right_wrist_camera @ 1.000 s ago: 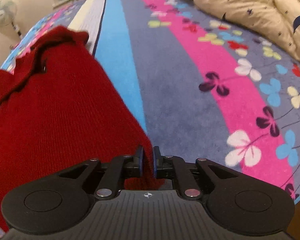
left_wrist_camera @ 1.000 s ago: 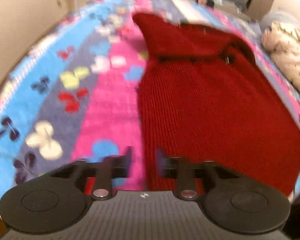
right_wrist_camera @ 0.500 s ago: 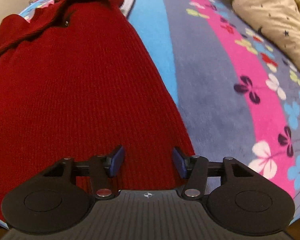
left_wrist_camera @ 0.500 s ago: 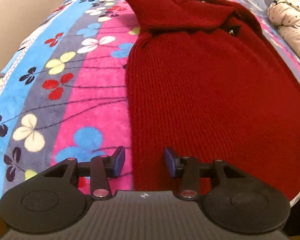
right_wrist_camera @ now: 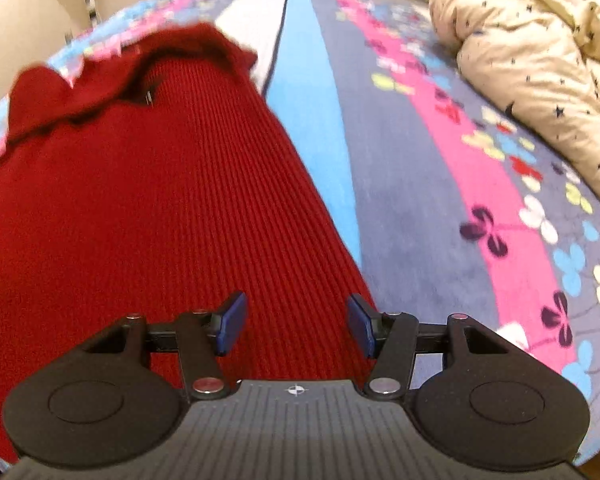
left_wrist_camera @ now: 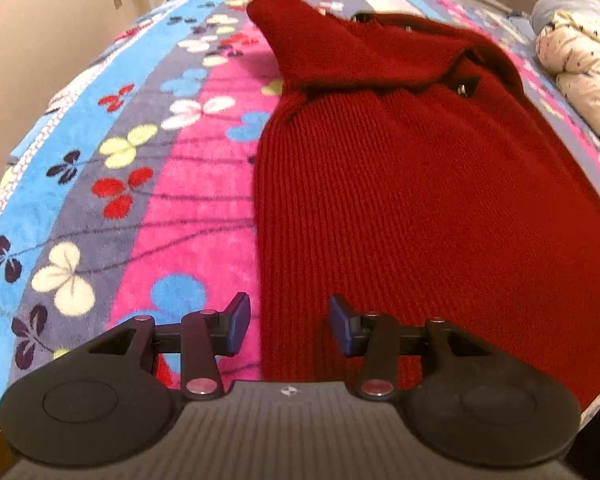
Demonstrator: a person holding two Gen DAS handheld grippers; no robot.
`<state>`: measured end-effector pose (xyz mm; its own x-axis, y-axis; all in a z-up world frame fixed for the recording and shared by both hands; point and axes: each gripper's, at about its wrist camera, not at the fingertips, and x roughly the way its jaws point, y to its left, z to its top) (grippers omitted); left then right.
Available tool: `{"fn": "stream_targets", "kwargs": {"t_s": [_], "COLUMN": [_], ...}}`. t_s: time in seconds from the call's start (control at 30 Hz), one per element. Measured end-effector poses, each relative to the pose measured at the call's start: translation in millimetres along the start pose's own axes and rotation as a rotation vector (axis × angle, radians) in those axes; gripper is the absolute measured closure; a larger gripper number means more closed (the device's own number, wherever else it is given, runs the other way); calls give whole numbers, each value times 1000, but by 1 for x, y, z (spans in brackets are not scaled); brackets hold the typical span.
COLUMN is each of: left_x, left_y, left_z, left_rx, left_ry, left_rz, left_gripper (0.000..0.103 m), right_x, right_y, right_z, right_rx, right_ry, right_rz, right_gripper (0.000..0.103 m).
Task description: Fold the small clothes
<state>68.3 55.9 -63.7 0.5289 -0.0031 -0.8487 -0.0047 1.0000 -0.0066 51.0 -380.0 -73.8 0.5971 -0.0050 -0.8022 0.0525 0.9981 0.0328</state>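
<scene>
**Both grippers open over red knit sweater hem**

Red knit sweater [left_wrist_camera: 420,184] is lying flat on the striped floral blanket [left_wrist_camera: 100,168], hem twd the near edge of the bed, collar end twd the far edge w/ a sleeve folded across the top. Left gripper [left_wrist_camera: 288,324] is hovering over the sweater's left hem corner, jaws spread wide, gripping nothing; left blue pad [left_wrist_camera: 236,320] is sitting over pink blanket, right pad over the knit. Right gripper [right_wrist_camera: 296,324] is hovering over the right hem corner of the sweater [right_wrist_camera: 140,208], jaws also wide apart, nothing held; sweater's side edge is running just inside the right pad. Can't tell if pads are touching fabric. Beige star-print duvet [right_wrist_camera: 540,60] is bunched at the blanket's [right_wrist_camera: 420,184] far right side, well apart from the sweater.
</scene>
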Motion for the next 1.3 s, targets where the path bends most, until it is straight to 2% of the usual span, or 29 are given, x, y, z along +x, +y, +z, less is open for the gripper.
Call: {"fn": "stream_targets", "kwargs": {"t_s": [0.07,0.13,0.17,0.2,0.27,0.37,0.47,0.53,0.7,0.77,0.83,0.87,0.9,0.97,1.07,1.17,1.3], "left_x": [-4,-8,-9,-10,-12,-15,-15,-15,-17,-15,-12,-10,-7,-1,7,20,49], "left_y": [0,-2,-4,-5,-8,-12,-18,-23,-37,-40,-44,-47,-52,-62,-84,-118,-163], "left_z": [3,6,8,10,12,17,20,21,23,27,34,39,45,62,96,134,177], "left_rx": [-13,-17,-18,-18,-21,-24,-16,-1,90,112,114,115,115,101,81,88,94], "left_ry": [-33,-62,-78,-92,-120,-159,-194,-218,-301,-304,-292,-281,-271,-254,-262,-299,-320], "left_rz": [-10,-15,-16,-18,-24,-26,-17,-4,36,29,17,18,20,7,8,40,94], "left_gripper": [55,56,59,67,78,89,89,89,89,89,89,89,89,89,89,89,89], "right_x": [-6,-12,-15,-17,-21,-26,-15,-2,29,40,52,60,69,84,105,114,114], "right_y": [2,4,5,6,10,17,27,32,45,50,56,61,66,76,86,88,78], "right_z": [6,12,15,18,25,38,55,68,94,105,114,119,121,125,125,129,142], "right_rx": [19,38,47,56,70,78,47,23,33,39,53,55,53,32,4,-1,33], "right_ry": [-49,-94,-115,-136,-185,-245,-258,-248,-221,-212,-175,-130,-79,7,119,160,153], "right_rz": [17,48,65,84,111,143,177,169,195,208,242,261,281,297,267,260,254], "right_gripper": [47,57,76,92,97,97,96,95,90,90,80,62,49,47,47,46,46]}}
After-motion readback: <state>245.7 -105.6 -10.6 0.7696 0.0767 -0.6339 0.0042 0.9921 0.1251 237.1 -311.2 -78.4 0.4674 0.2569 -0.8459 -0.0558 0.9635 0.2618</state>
